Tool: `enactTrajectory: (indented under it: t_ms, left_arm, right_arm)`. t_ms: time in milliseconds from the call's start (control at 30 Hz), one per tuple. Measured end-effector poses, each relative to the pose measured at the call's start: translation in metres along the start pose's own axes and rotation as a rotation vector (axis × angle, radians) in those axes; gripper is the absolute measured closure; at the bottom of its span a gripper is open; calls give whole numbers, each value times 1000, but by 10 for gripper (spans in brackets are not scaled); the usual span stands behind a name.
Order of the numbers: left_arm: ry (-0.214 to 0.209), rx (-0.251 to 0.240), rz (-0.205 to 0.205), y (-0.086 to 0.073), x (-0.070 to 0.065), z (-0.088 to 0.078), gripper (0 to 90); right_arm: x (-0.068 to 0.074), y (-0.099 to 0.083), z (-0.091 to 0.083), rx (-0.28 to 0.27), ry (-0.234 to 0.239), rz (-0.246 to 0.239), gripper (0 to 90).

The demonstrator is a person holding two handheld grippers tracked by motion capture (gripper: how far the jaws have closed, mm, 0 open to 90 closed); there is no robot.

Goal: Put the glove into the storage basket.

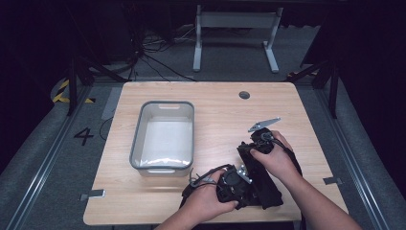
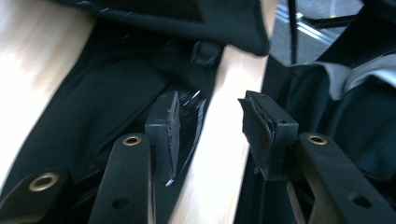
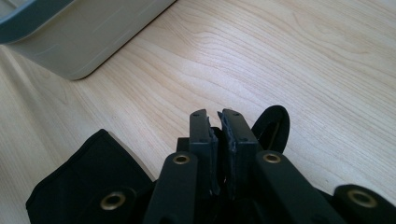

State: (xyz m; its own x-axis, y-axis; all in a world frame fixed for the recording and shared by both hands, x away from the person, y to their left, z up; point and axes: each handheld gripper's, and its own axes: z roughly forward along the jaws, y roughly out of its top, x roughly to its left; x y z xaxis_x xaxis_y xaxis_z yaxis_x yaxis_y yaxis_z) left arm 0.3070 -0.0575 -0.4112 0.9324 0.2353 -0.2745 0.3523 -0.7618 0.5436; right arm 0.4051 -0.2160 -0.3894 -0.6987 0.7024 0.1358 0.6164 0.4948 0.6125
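**Black cloth worked between two sets of jaws on a pale wood bench**

A black cloth (image 1: 265, 184), soft and matte, is seen crumpled on the bench (image 1: 215, 110) near its front edge, under both hands. In the high view the left gripper (image 1: 232, 184) lies over the cloth's near part and the right gripper (image 1: 256, 143) over its far end.

In the left gripper view the jaws stand apart, their ribbed pads (image 2: 170, 133) facing each other across a strip of bare wood grain. The cloth (image 2: 107, 102) is spread ahead of and beside the left-hand jaw, a hemmed edge lying against that pad; whether it is pinched cannot be told.

In the right gripper view the jaws (image 3: 219, 135) are drawn nearly together with a thin fold of cloth (image 3: 273, 123) caught between them, a loop of it bulging just past the right-hand jaw. More cloth lies below and to the left. Ahead of these jaws a grey plastic tub (image 3: 70, 42) with rounded corners stands on the smooth wood.
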Motion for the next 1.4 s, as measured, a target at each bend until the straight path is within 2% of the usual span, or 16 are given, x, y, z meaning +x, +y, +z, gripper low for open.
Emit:
enactTrajectory:
  t_ms: [33,167,233,400,600,667,700,833,867,933,1033,1100,1267,1400]
  left_arm:
    - [-8,4,-8,1,-2,2,563]
    - [-41,23,3,6,-3,13,561]
    - [-45,29,3,8,-4,18,560]
    - [-80,21,-3,12,-4,27,560]
    - [-93,22,-4,16,-7,33,560]
    - [-94,18,-13,17,-7,34,556]
    - [-97,23,-36,18,-6,33,553]
    - [-82,13,-70,19,-4,33,540]
    - [-75,3,-66,19,-3,33,534]
    - [-80,0,-83,19,-2,33,534]
    - [-59,-7,-107,20,0,34,540]
    - [-59,-5,-120,20,2,34,569]
    - [-33,-11,-133,18,6,28,807]
    - [-35,-9,-144,17,8,26,896]
  right_arm:
    - [-1,-1,-1,-5,1,0,836]
    - [-2,-2,-5,-22,-6,12,836]
    - [-3,-3,-6,-31,-8,15,837]
    - [-3,-3,-9,-44,-14,22,836]
    - [-5,-5,-11,-63,-37,31,836]
    - [-5,-5,-11,-70,-49,30,836]
    - [-5,-5,-12,-75,-56,33,837]
    - [-6,-6,-12,-87,-76,50,836]
    - [-7,-6,-12,-87,-79,54,836]
    - [-6,-6,-11,-89,-82,57,836]
    - [-5,-5,-10,-88,-80,55,836]
    - [-4,-5,-9,-91,-81,57,836]
    - [-5,-5,-9,-96,-71,66,836]
    - [-8,-6,-12,-101,-66,79,836]
